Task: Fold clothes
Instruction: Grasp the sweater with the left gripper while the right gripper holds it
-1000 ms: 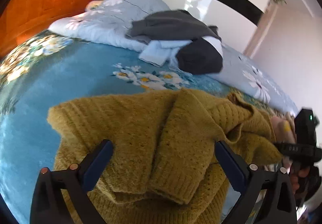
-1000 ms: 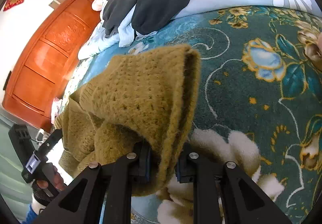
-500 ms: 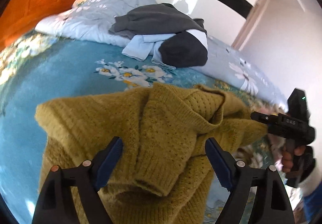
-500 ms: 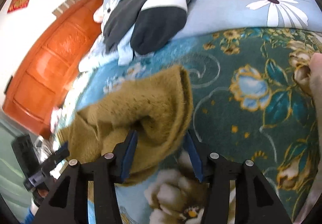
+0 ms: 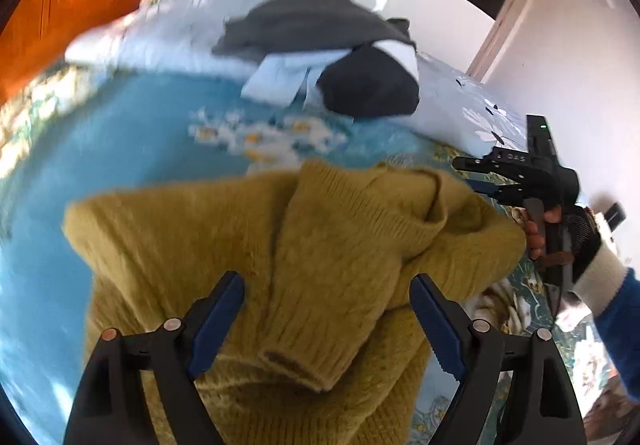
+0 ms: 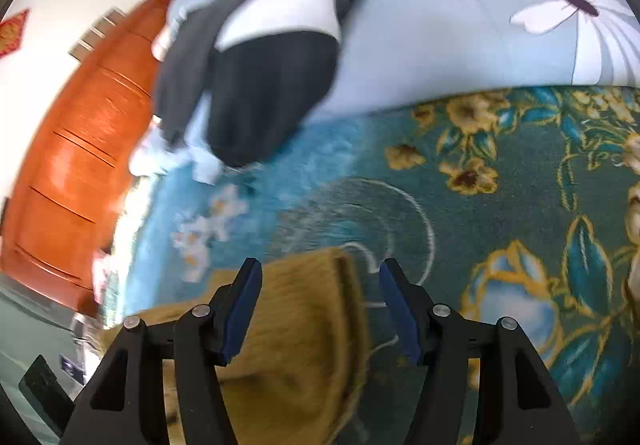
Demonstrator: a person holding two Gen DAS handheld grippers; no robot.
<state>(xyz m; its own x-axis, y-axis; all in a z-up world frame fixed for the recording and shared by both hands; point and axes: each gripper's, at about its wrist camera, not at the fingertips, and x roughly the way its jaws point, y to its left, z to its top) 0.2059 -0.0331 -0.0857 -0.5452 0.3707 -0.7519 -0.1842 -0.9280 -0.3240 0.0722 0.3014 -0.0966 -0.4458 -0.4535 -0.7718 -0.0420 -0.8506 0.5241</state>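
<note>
A mustard-yellow knitted sweater point(image 5: 288, 269) is seen bunched across the lower middle of the left wrist frame, spread on a teal floral blanket point(image 5: 132, 133) that covers the bed. One sleeve, ending in a ribbed cuff point(image 5: 296, 365), is laid down the centre of the garment and is framed by the blue-padded fingers of the left gripper point(image 5: 324, 321), which are held wide apart above the knit; nothing is gripped by them. At the right edge of that frame the right gripper point(image 5: 486, 181) is found just beside the sweater's right-hand corner, carried by a gloved hand point(image 5: 560, 233) in a blue cuff, its jaws parted and no cloth caught between them. In the right wrist frame a blurred fold of the sweater point(image 6: 304, 329) is seen at the lower middle, lying between and below the released fingers of the right gripper point(image 6: 320, 305), with a gap left on either side. Farther up in both frames a heap of dark grey, black, white and pale blue clothes point(image 5: 332, 57) is piled on a light blue flowered quilt point(image 6: 460, 29). An orange wooden headboard point(image 6: 68, 173) is placed at the left of the right wrist frame and in the upper left corner of the left wrist frame.
</note>
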